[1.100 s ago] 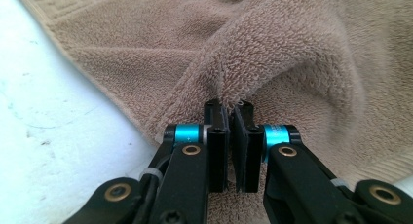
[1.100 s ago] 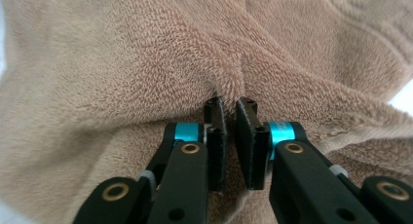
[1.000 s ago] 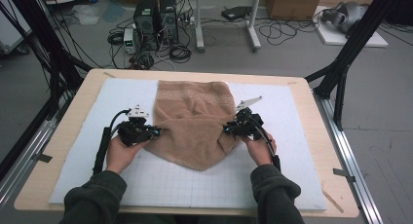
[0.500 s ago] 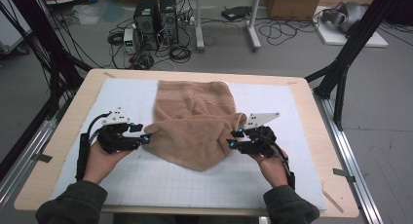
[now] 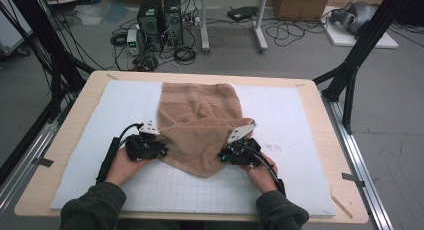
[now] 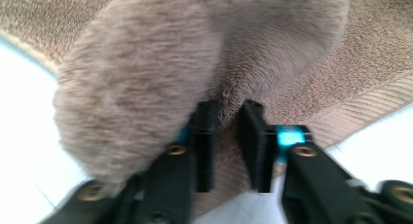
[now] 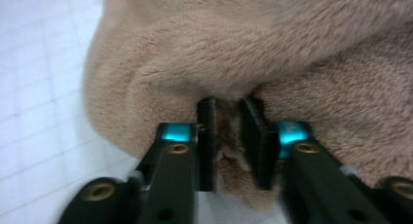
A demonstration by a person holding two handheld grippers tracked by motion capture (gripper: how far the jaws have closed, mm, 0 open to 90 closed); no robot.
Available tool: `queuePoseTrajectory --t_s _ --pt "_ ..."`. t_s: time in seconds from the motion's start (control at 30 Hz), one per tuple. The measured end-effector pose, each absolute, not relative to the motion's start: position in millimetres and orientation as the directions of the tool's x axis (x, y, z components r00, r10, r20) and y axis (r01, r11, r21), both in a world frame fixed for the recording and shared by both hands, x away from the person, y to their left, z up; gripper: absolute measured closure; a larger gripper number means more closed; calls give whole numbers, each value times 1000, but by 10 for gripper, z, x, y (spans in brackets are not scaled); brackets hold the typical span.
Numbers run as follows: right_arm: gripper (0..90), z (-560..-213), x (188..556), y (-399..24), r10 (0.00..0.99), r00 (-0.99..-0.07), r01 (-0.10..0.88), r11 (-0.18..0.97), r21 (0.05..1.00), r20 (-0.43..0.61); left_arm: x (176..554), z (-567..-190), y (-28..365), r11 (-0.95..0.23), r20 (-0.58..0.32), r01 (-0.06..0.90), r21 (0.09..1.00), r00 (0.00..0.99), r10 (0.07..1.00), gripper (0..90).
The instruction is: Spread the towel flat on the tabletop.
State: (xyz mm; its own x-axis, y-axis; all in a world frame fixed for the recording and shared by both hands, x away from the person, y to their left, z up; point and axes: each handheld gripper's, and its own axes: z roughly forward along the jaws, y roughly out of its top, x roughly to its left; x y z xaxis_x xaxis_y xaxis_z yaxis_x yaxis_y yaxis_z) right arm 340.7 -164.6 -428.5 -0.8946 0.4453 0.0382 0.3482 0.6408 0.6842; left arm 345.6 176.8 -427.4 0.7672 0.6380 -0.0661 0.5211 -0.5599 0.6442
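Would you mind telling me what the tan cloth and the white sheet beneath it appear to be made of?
The tan cloth looks like terry towelling: a fuzzy looped pile shows in both gripper views, with a flat ribbed woven band near one edge. The white sheet seems a matte mat, perhaps foam or felt, printed with a faint grid; its exact material is hard to tell. It lies on a pale wooden table.

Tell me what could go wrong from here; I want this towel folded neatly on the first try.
1. Both pinches are shallow: the left gripper and right gripper, whose jaws have just been closing, clamp only small tufts of the towel, so an edge may slip out when lifted.
2. The towel is already bunched and lies skewed on the white mat, so a fold may come out uneven.
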Motion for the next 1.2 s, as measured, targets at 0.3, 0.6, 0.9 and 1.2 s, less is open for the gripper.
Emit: queuePoseTrajectory --t_s 0.3,0.6,0.9,1.2 --pt "852 -4183 3337 -1760 446 -894 349 629 695 45 3269 -4110 1826 -553 -49 481 680 783 621 853" --pt "850 -3919 3079 -2048 434 -900 317 595 739 36 2827 -3944 1973 -479 -71 428 767 798 598 853" --pt "850 -3809 3093 -2279 490 -871 336 590 734 5 2745 -3855 1930 -460 -99 417 784 816 569 853" --pt "821 -4244 3430 -2368 586 -809 474 604 641 46 3050 -4141 1820 -506 -106 497 705 779 618 850"
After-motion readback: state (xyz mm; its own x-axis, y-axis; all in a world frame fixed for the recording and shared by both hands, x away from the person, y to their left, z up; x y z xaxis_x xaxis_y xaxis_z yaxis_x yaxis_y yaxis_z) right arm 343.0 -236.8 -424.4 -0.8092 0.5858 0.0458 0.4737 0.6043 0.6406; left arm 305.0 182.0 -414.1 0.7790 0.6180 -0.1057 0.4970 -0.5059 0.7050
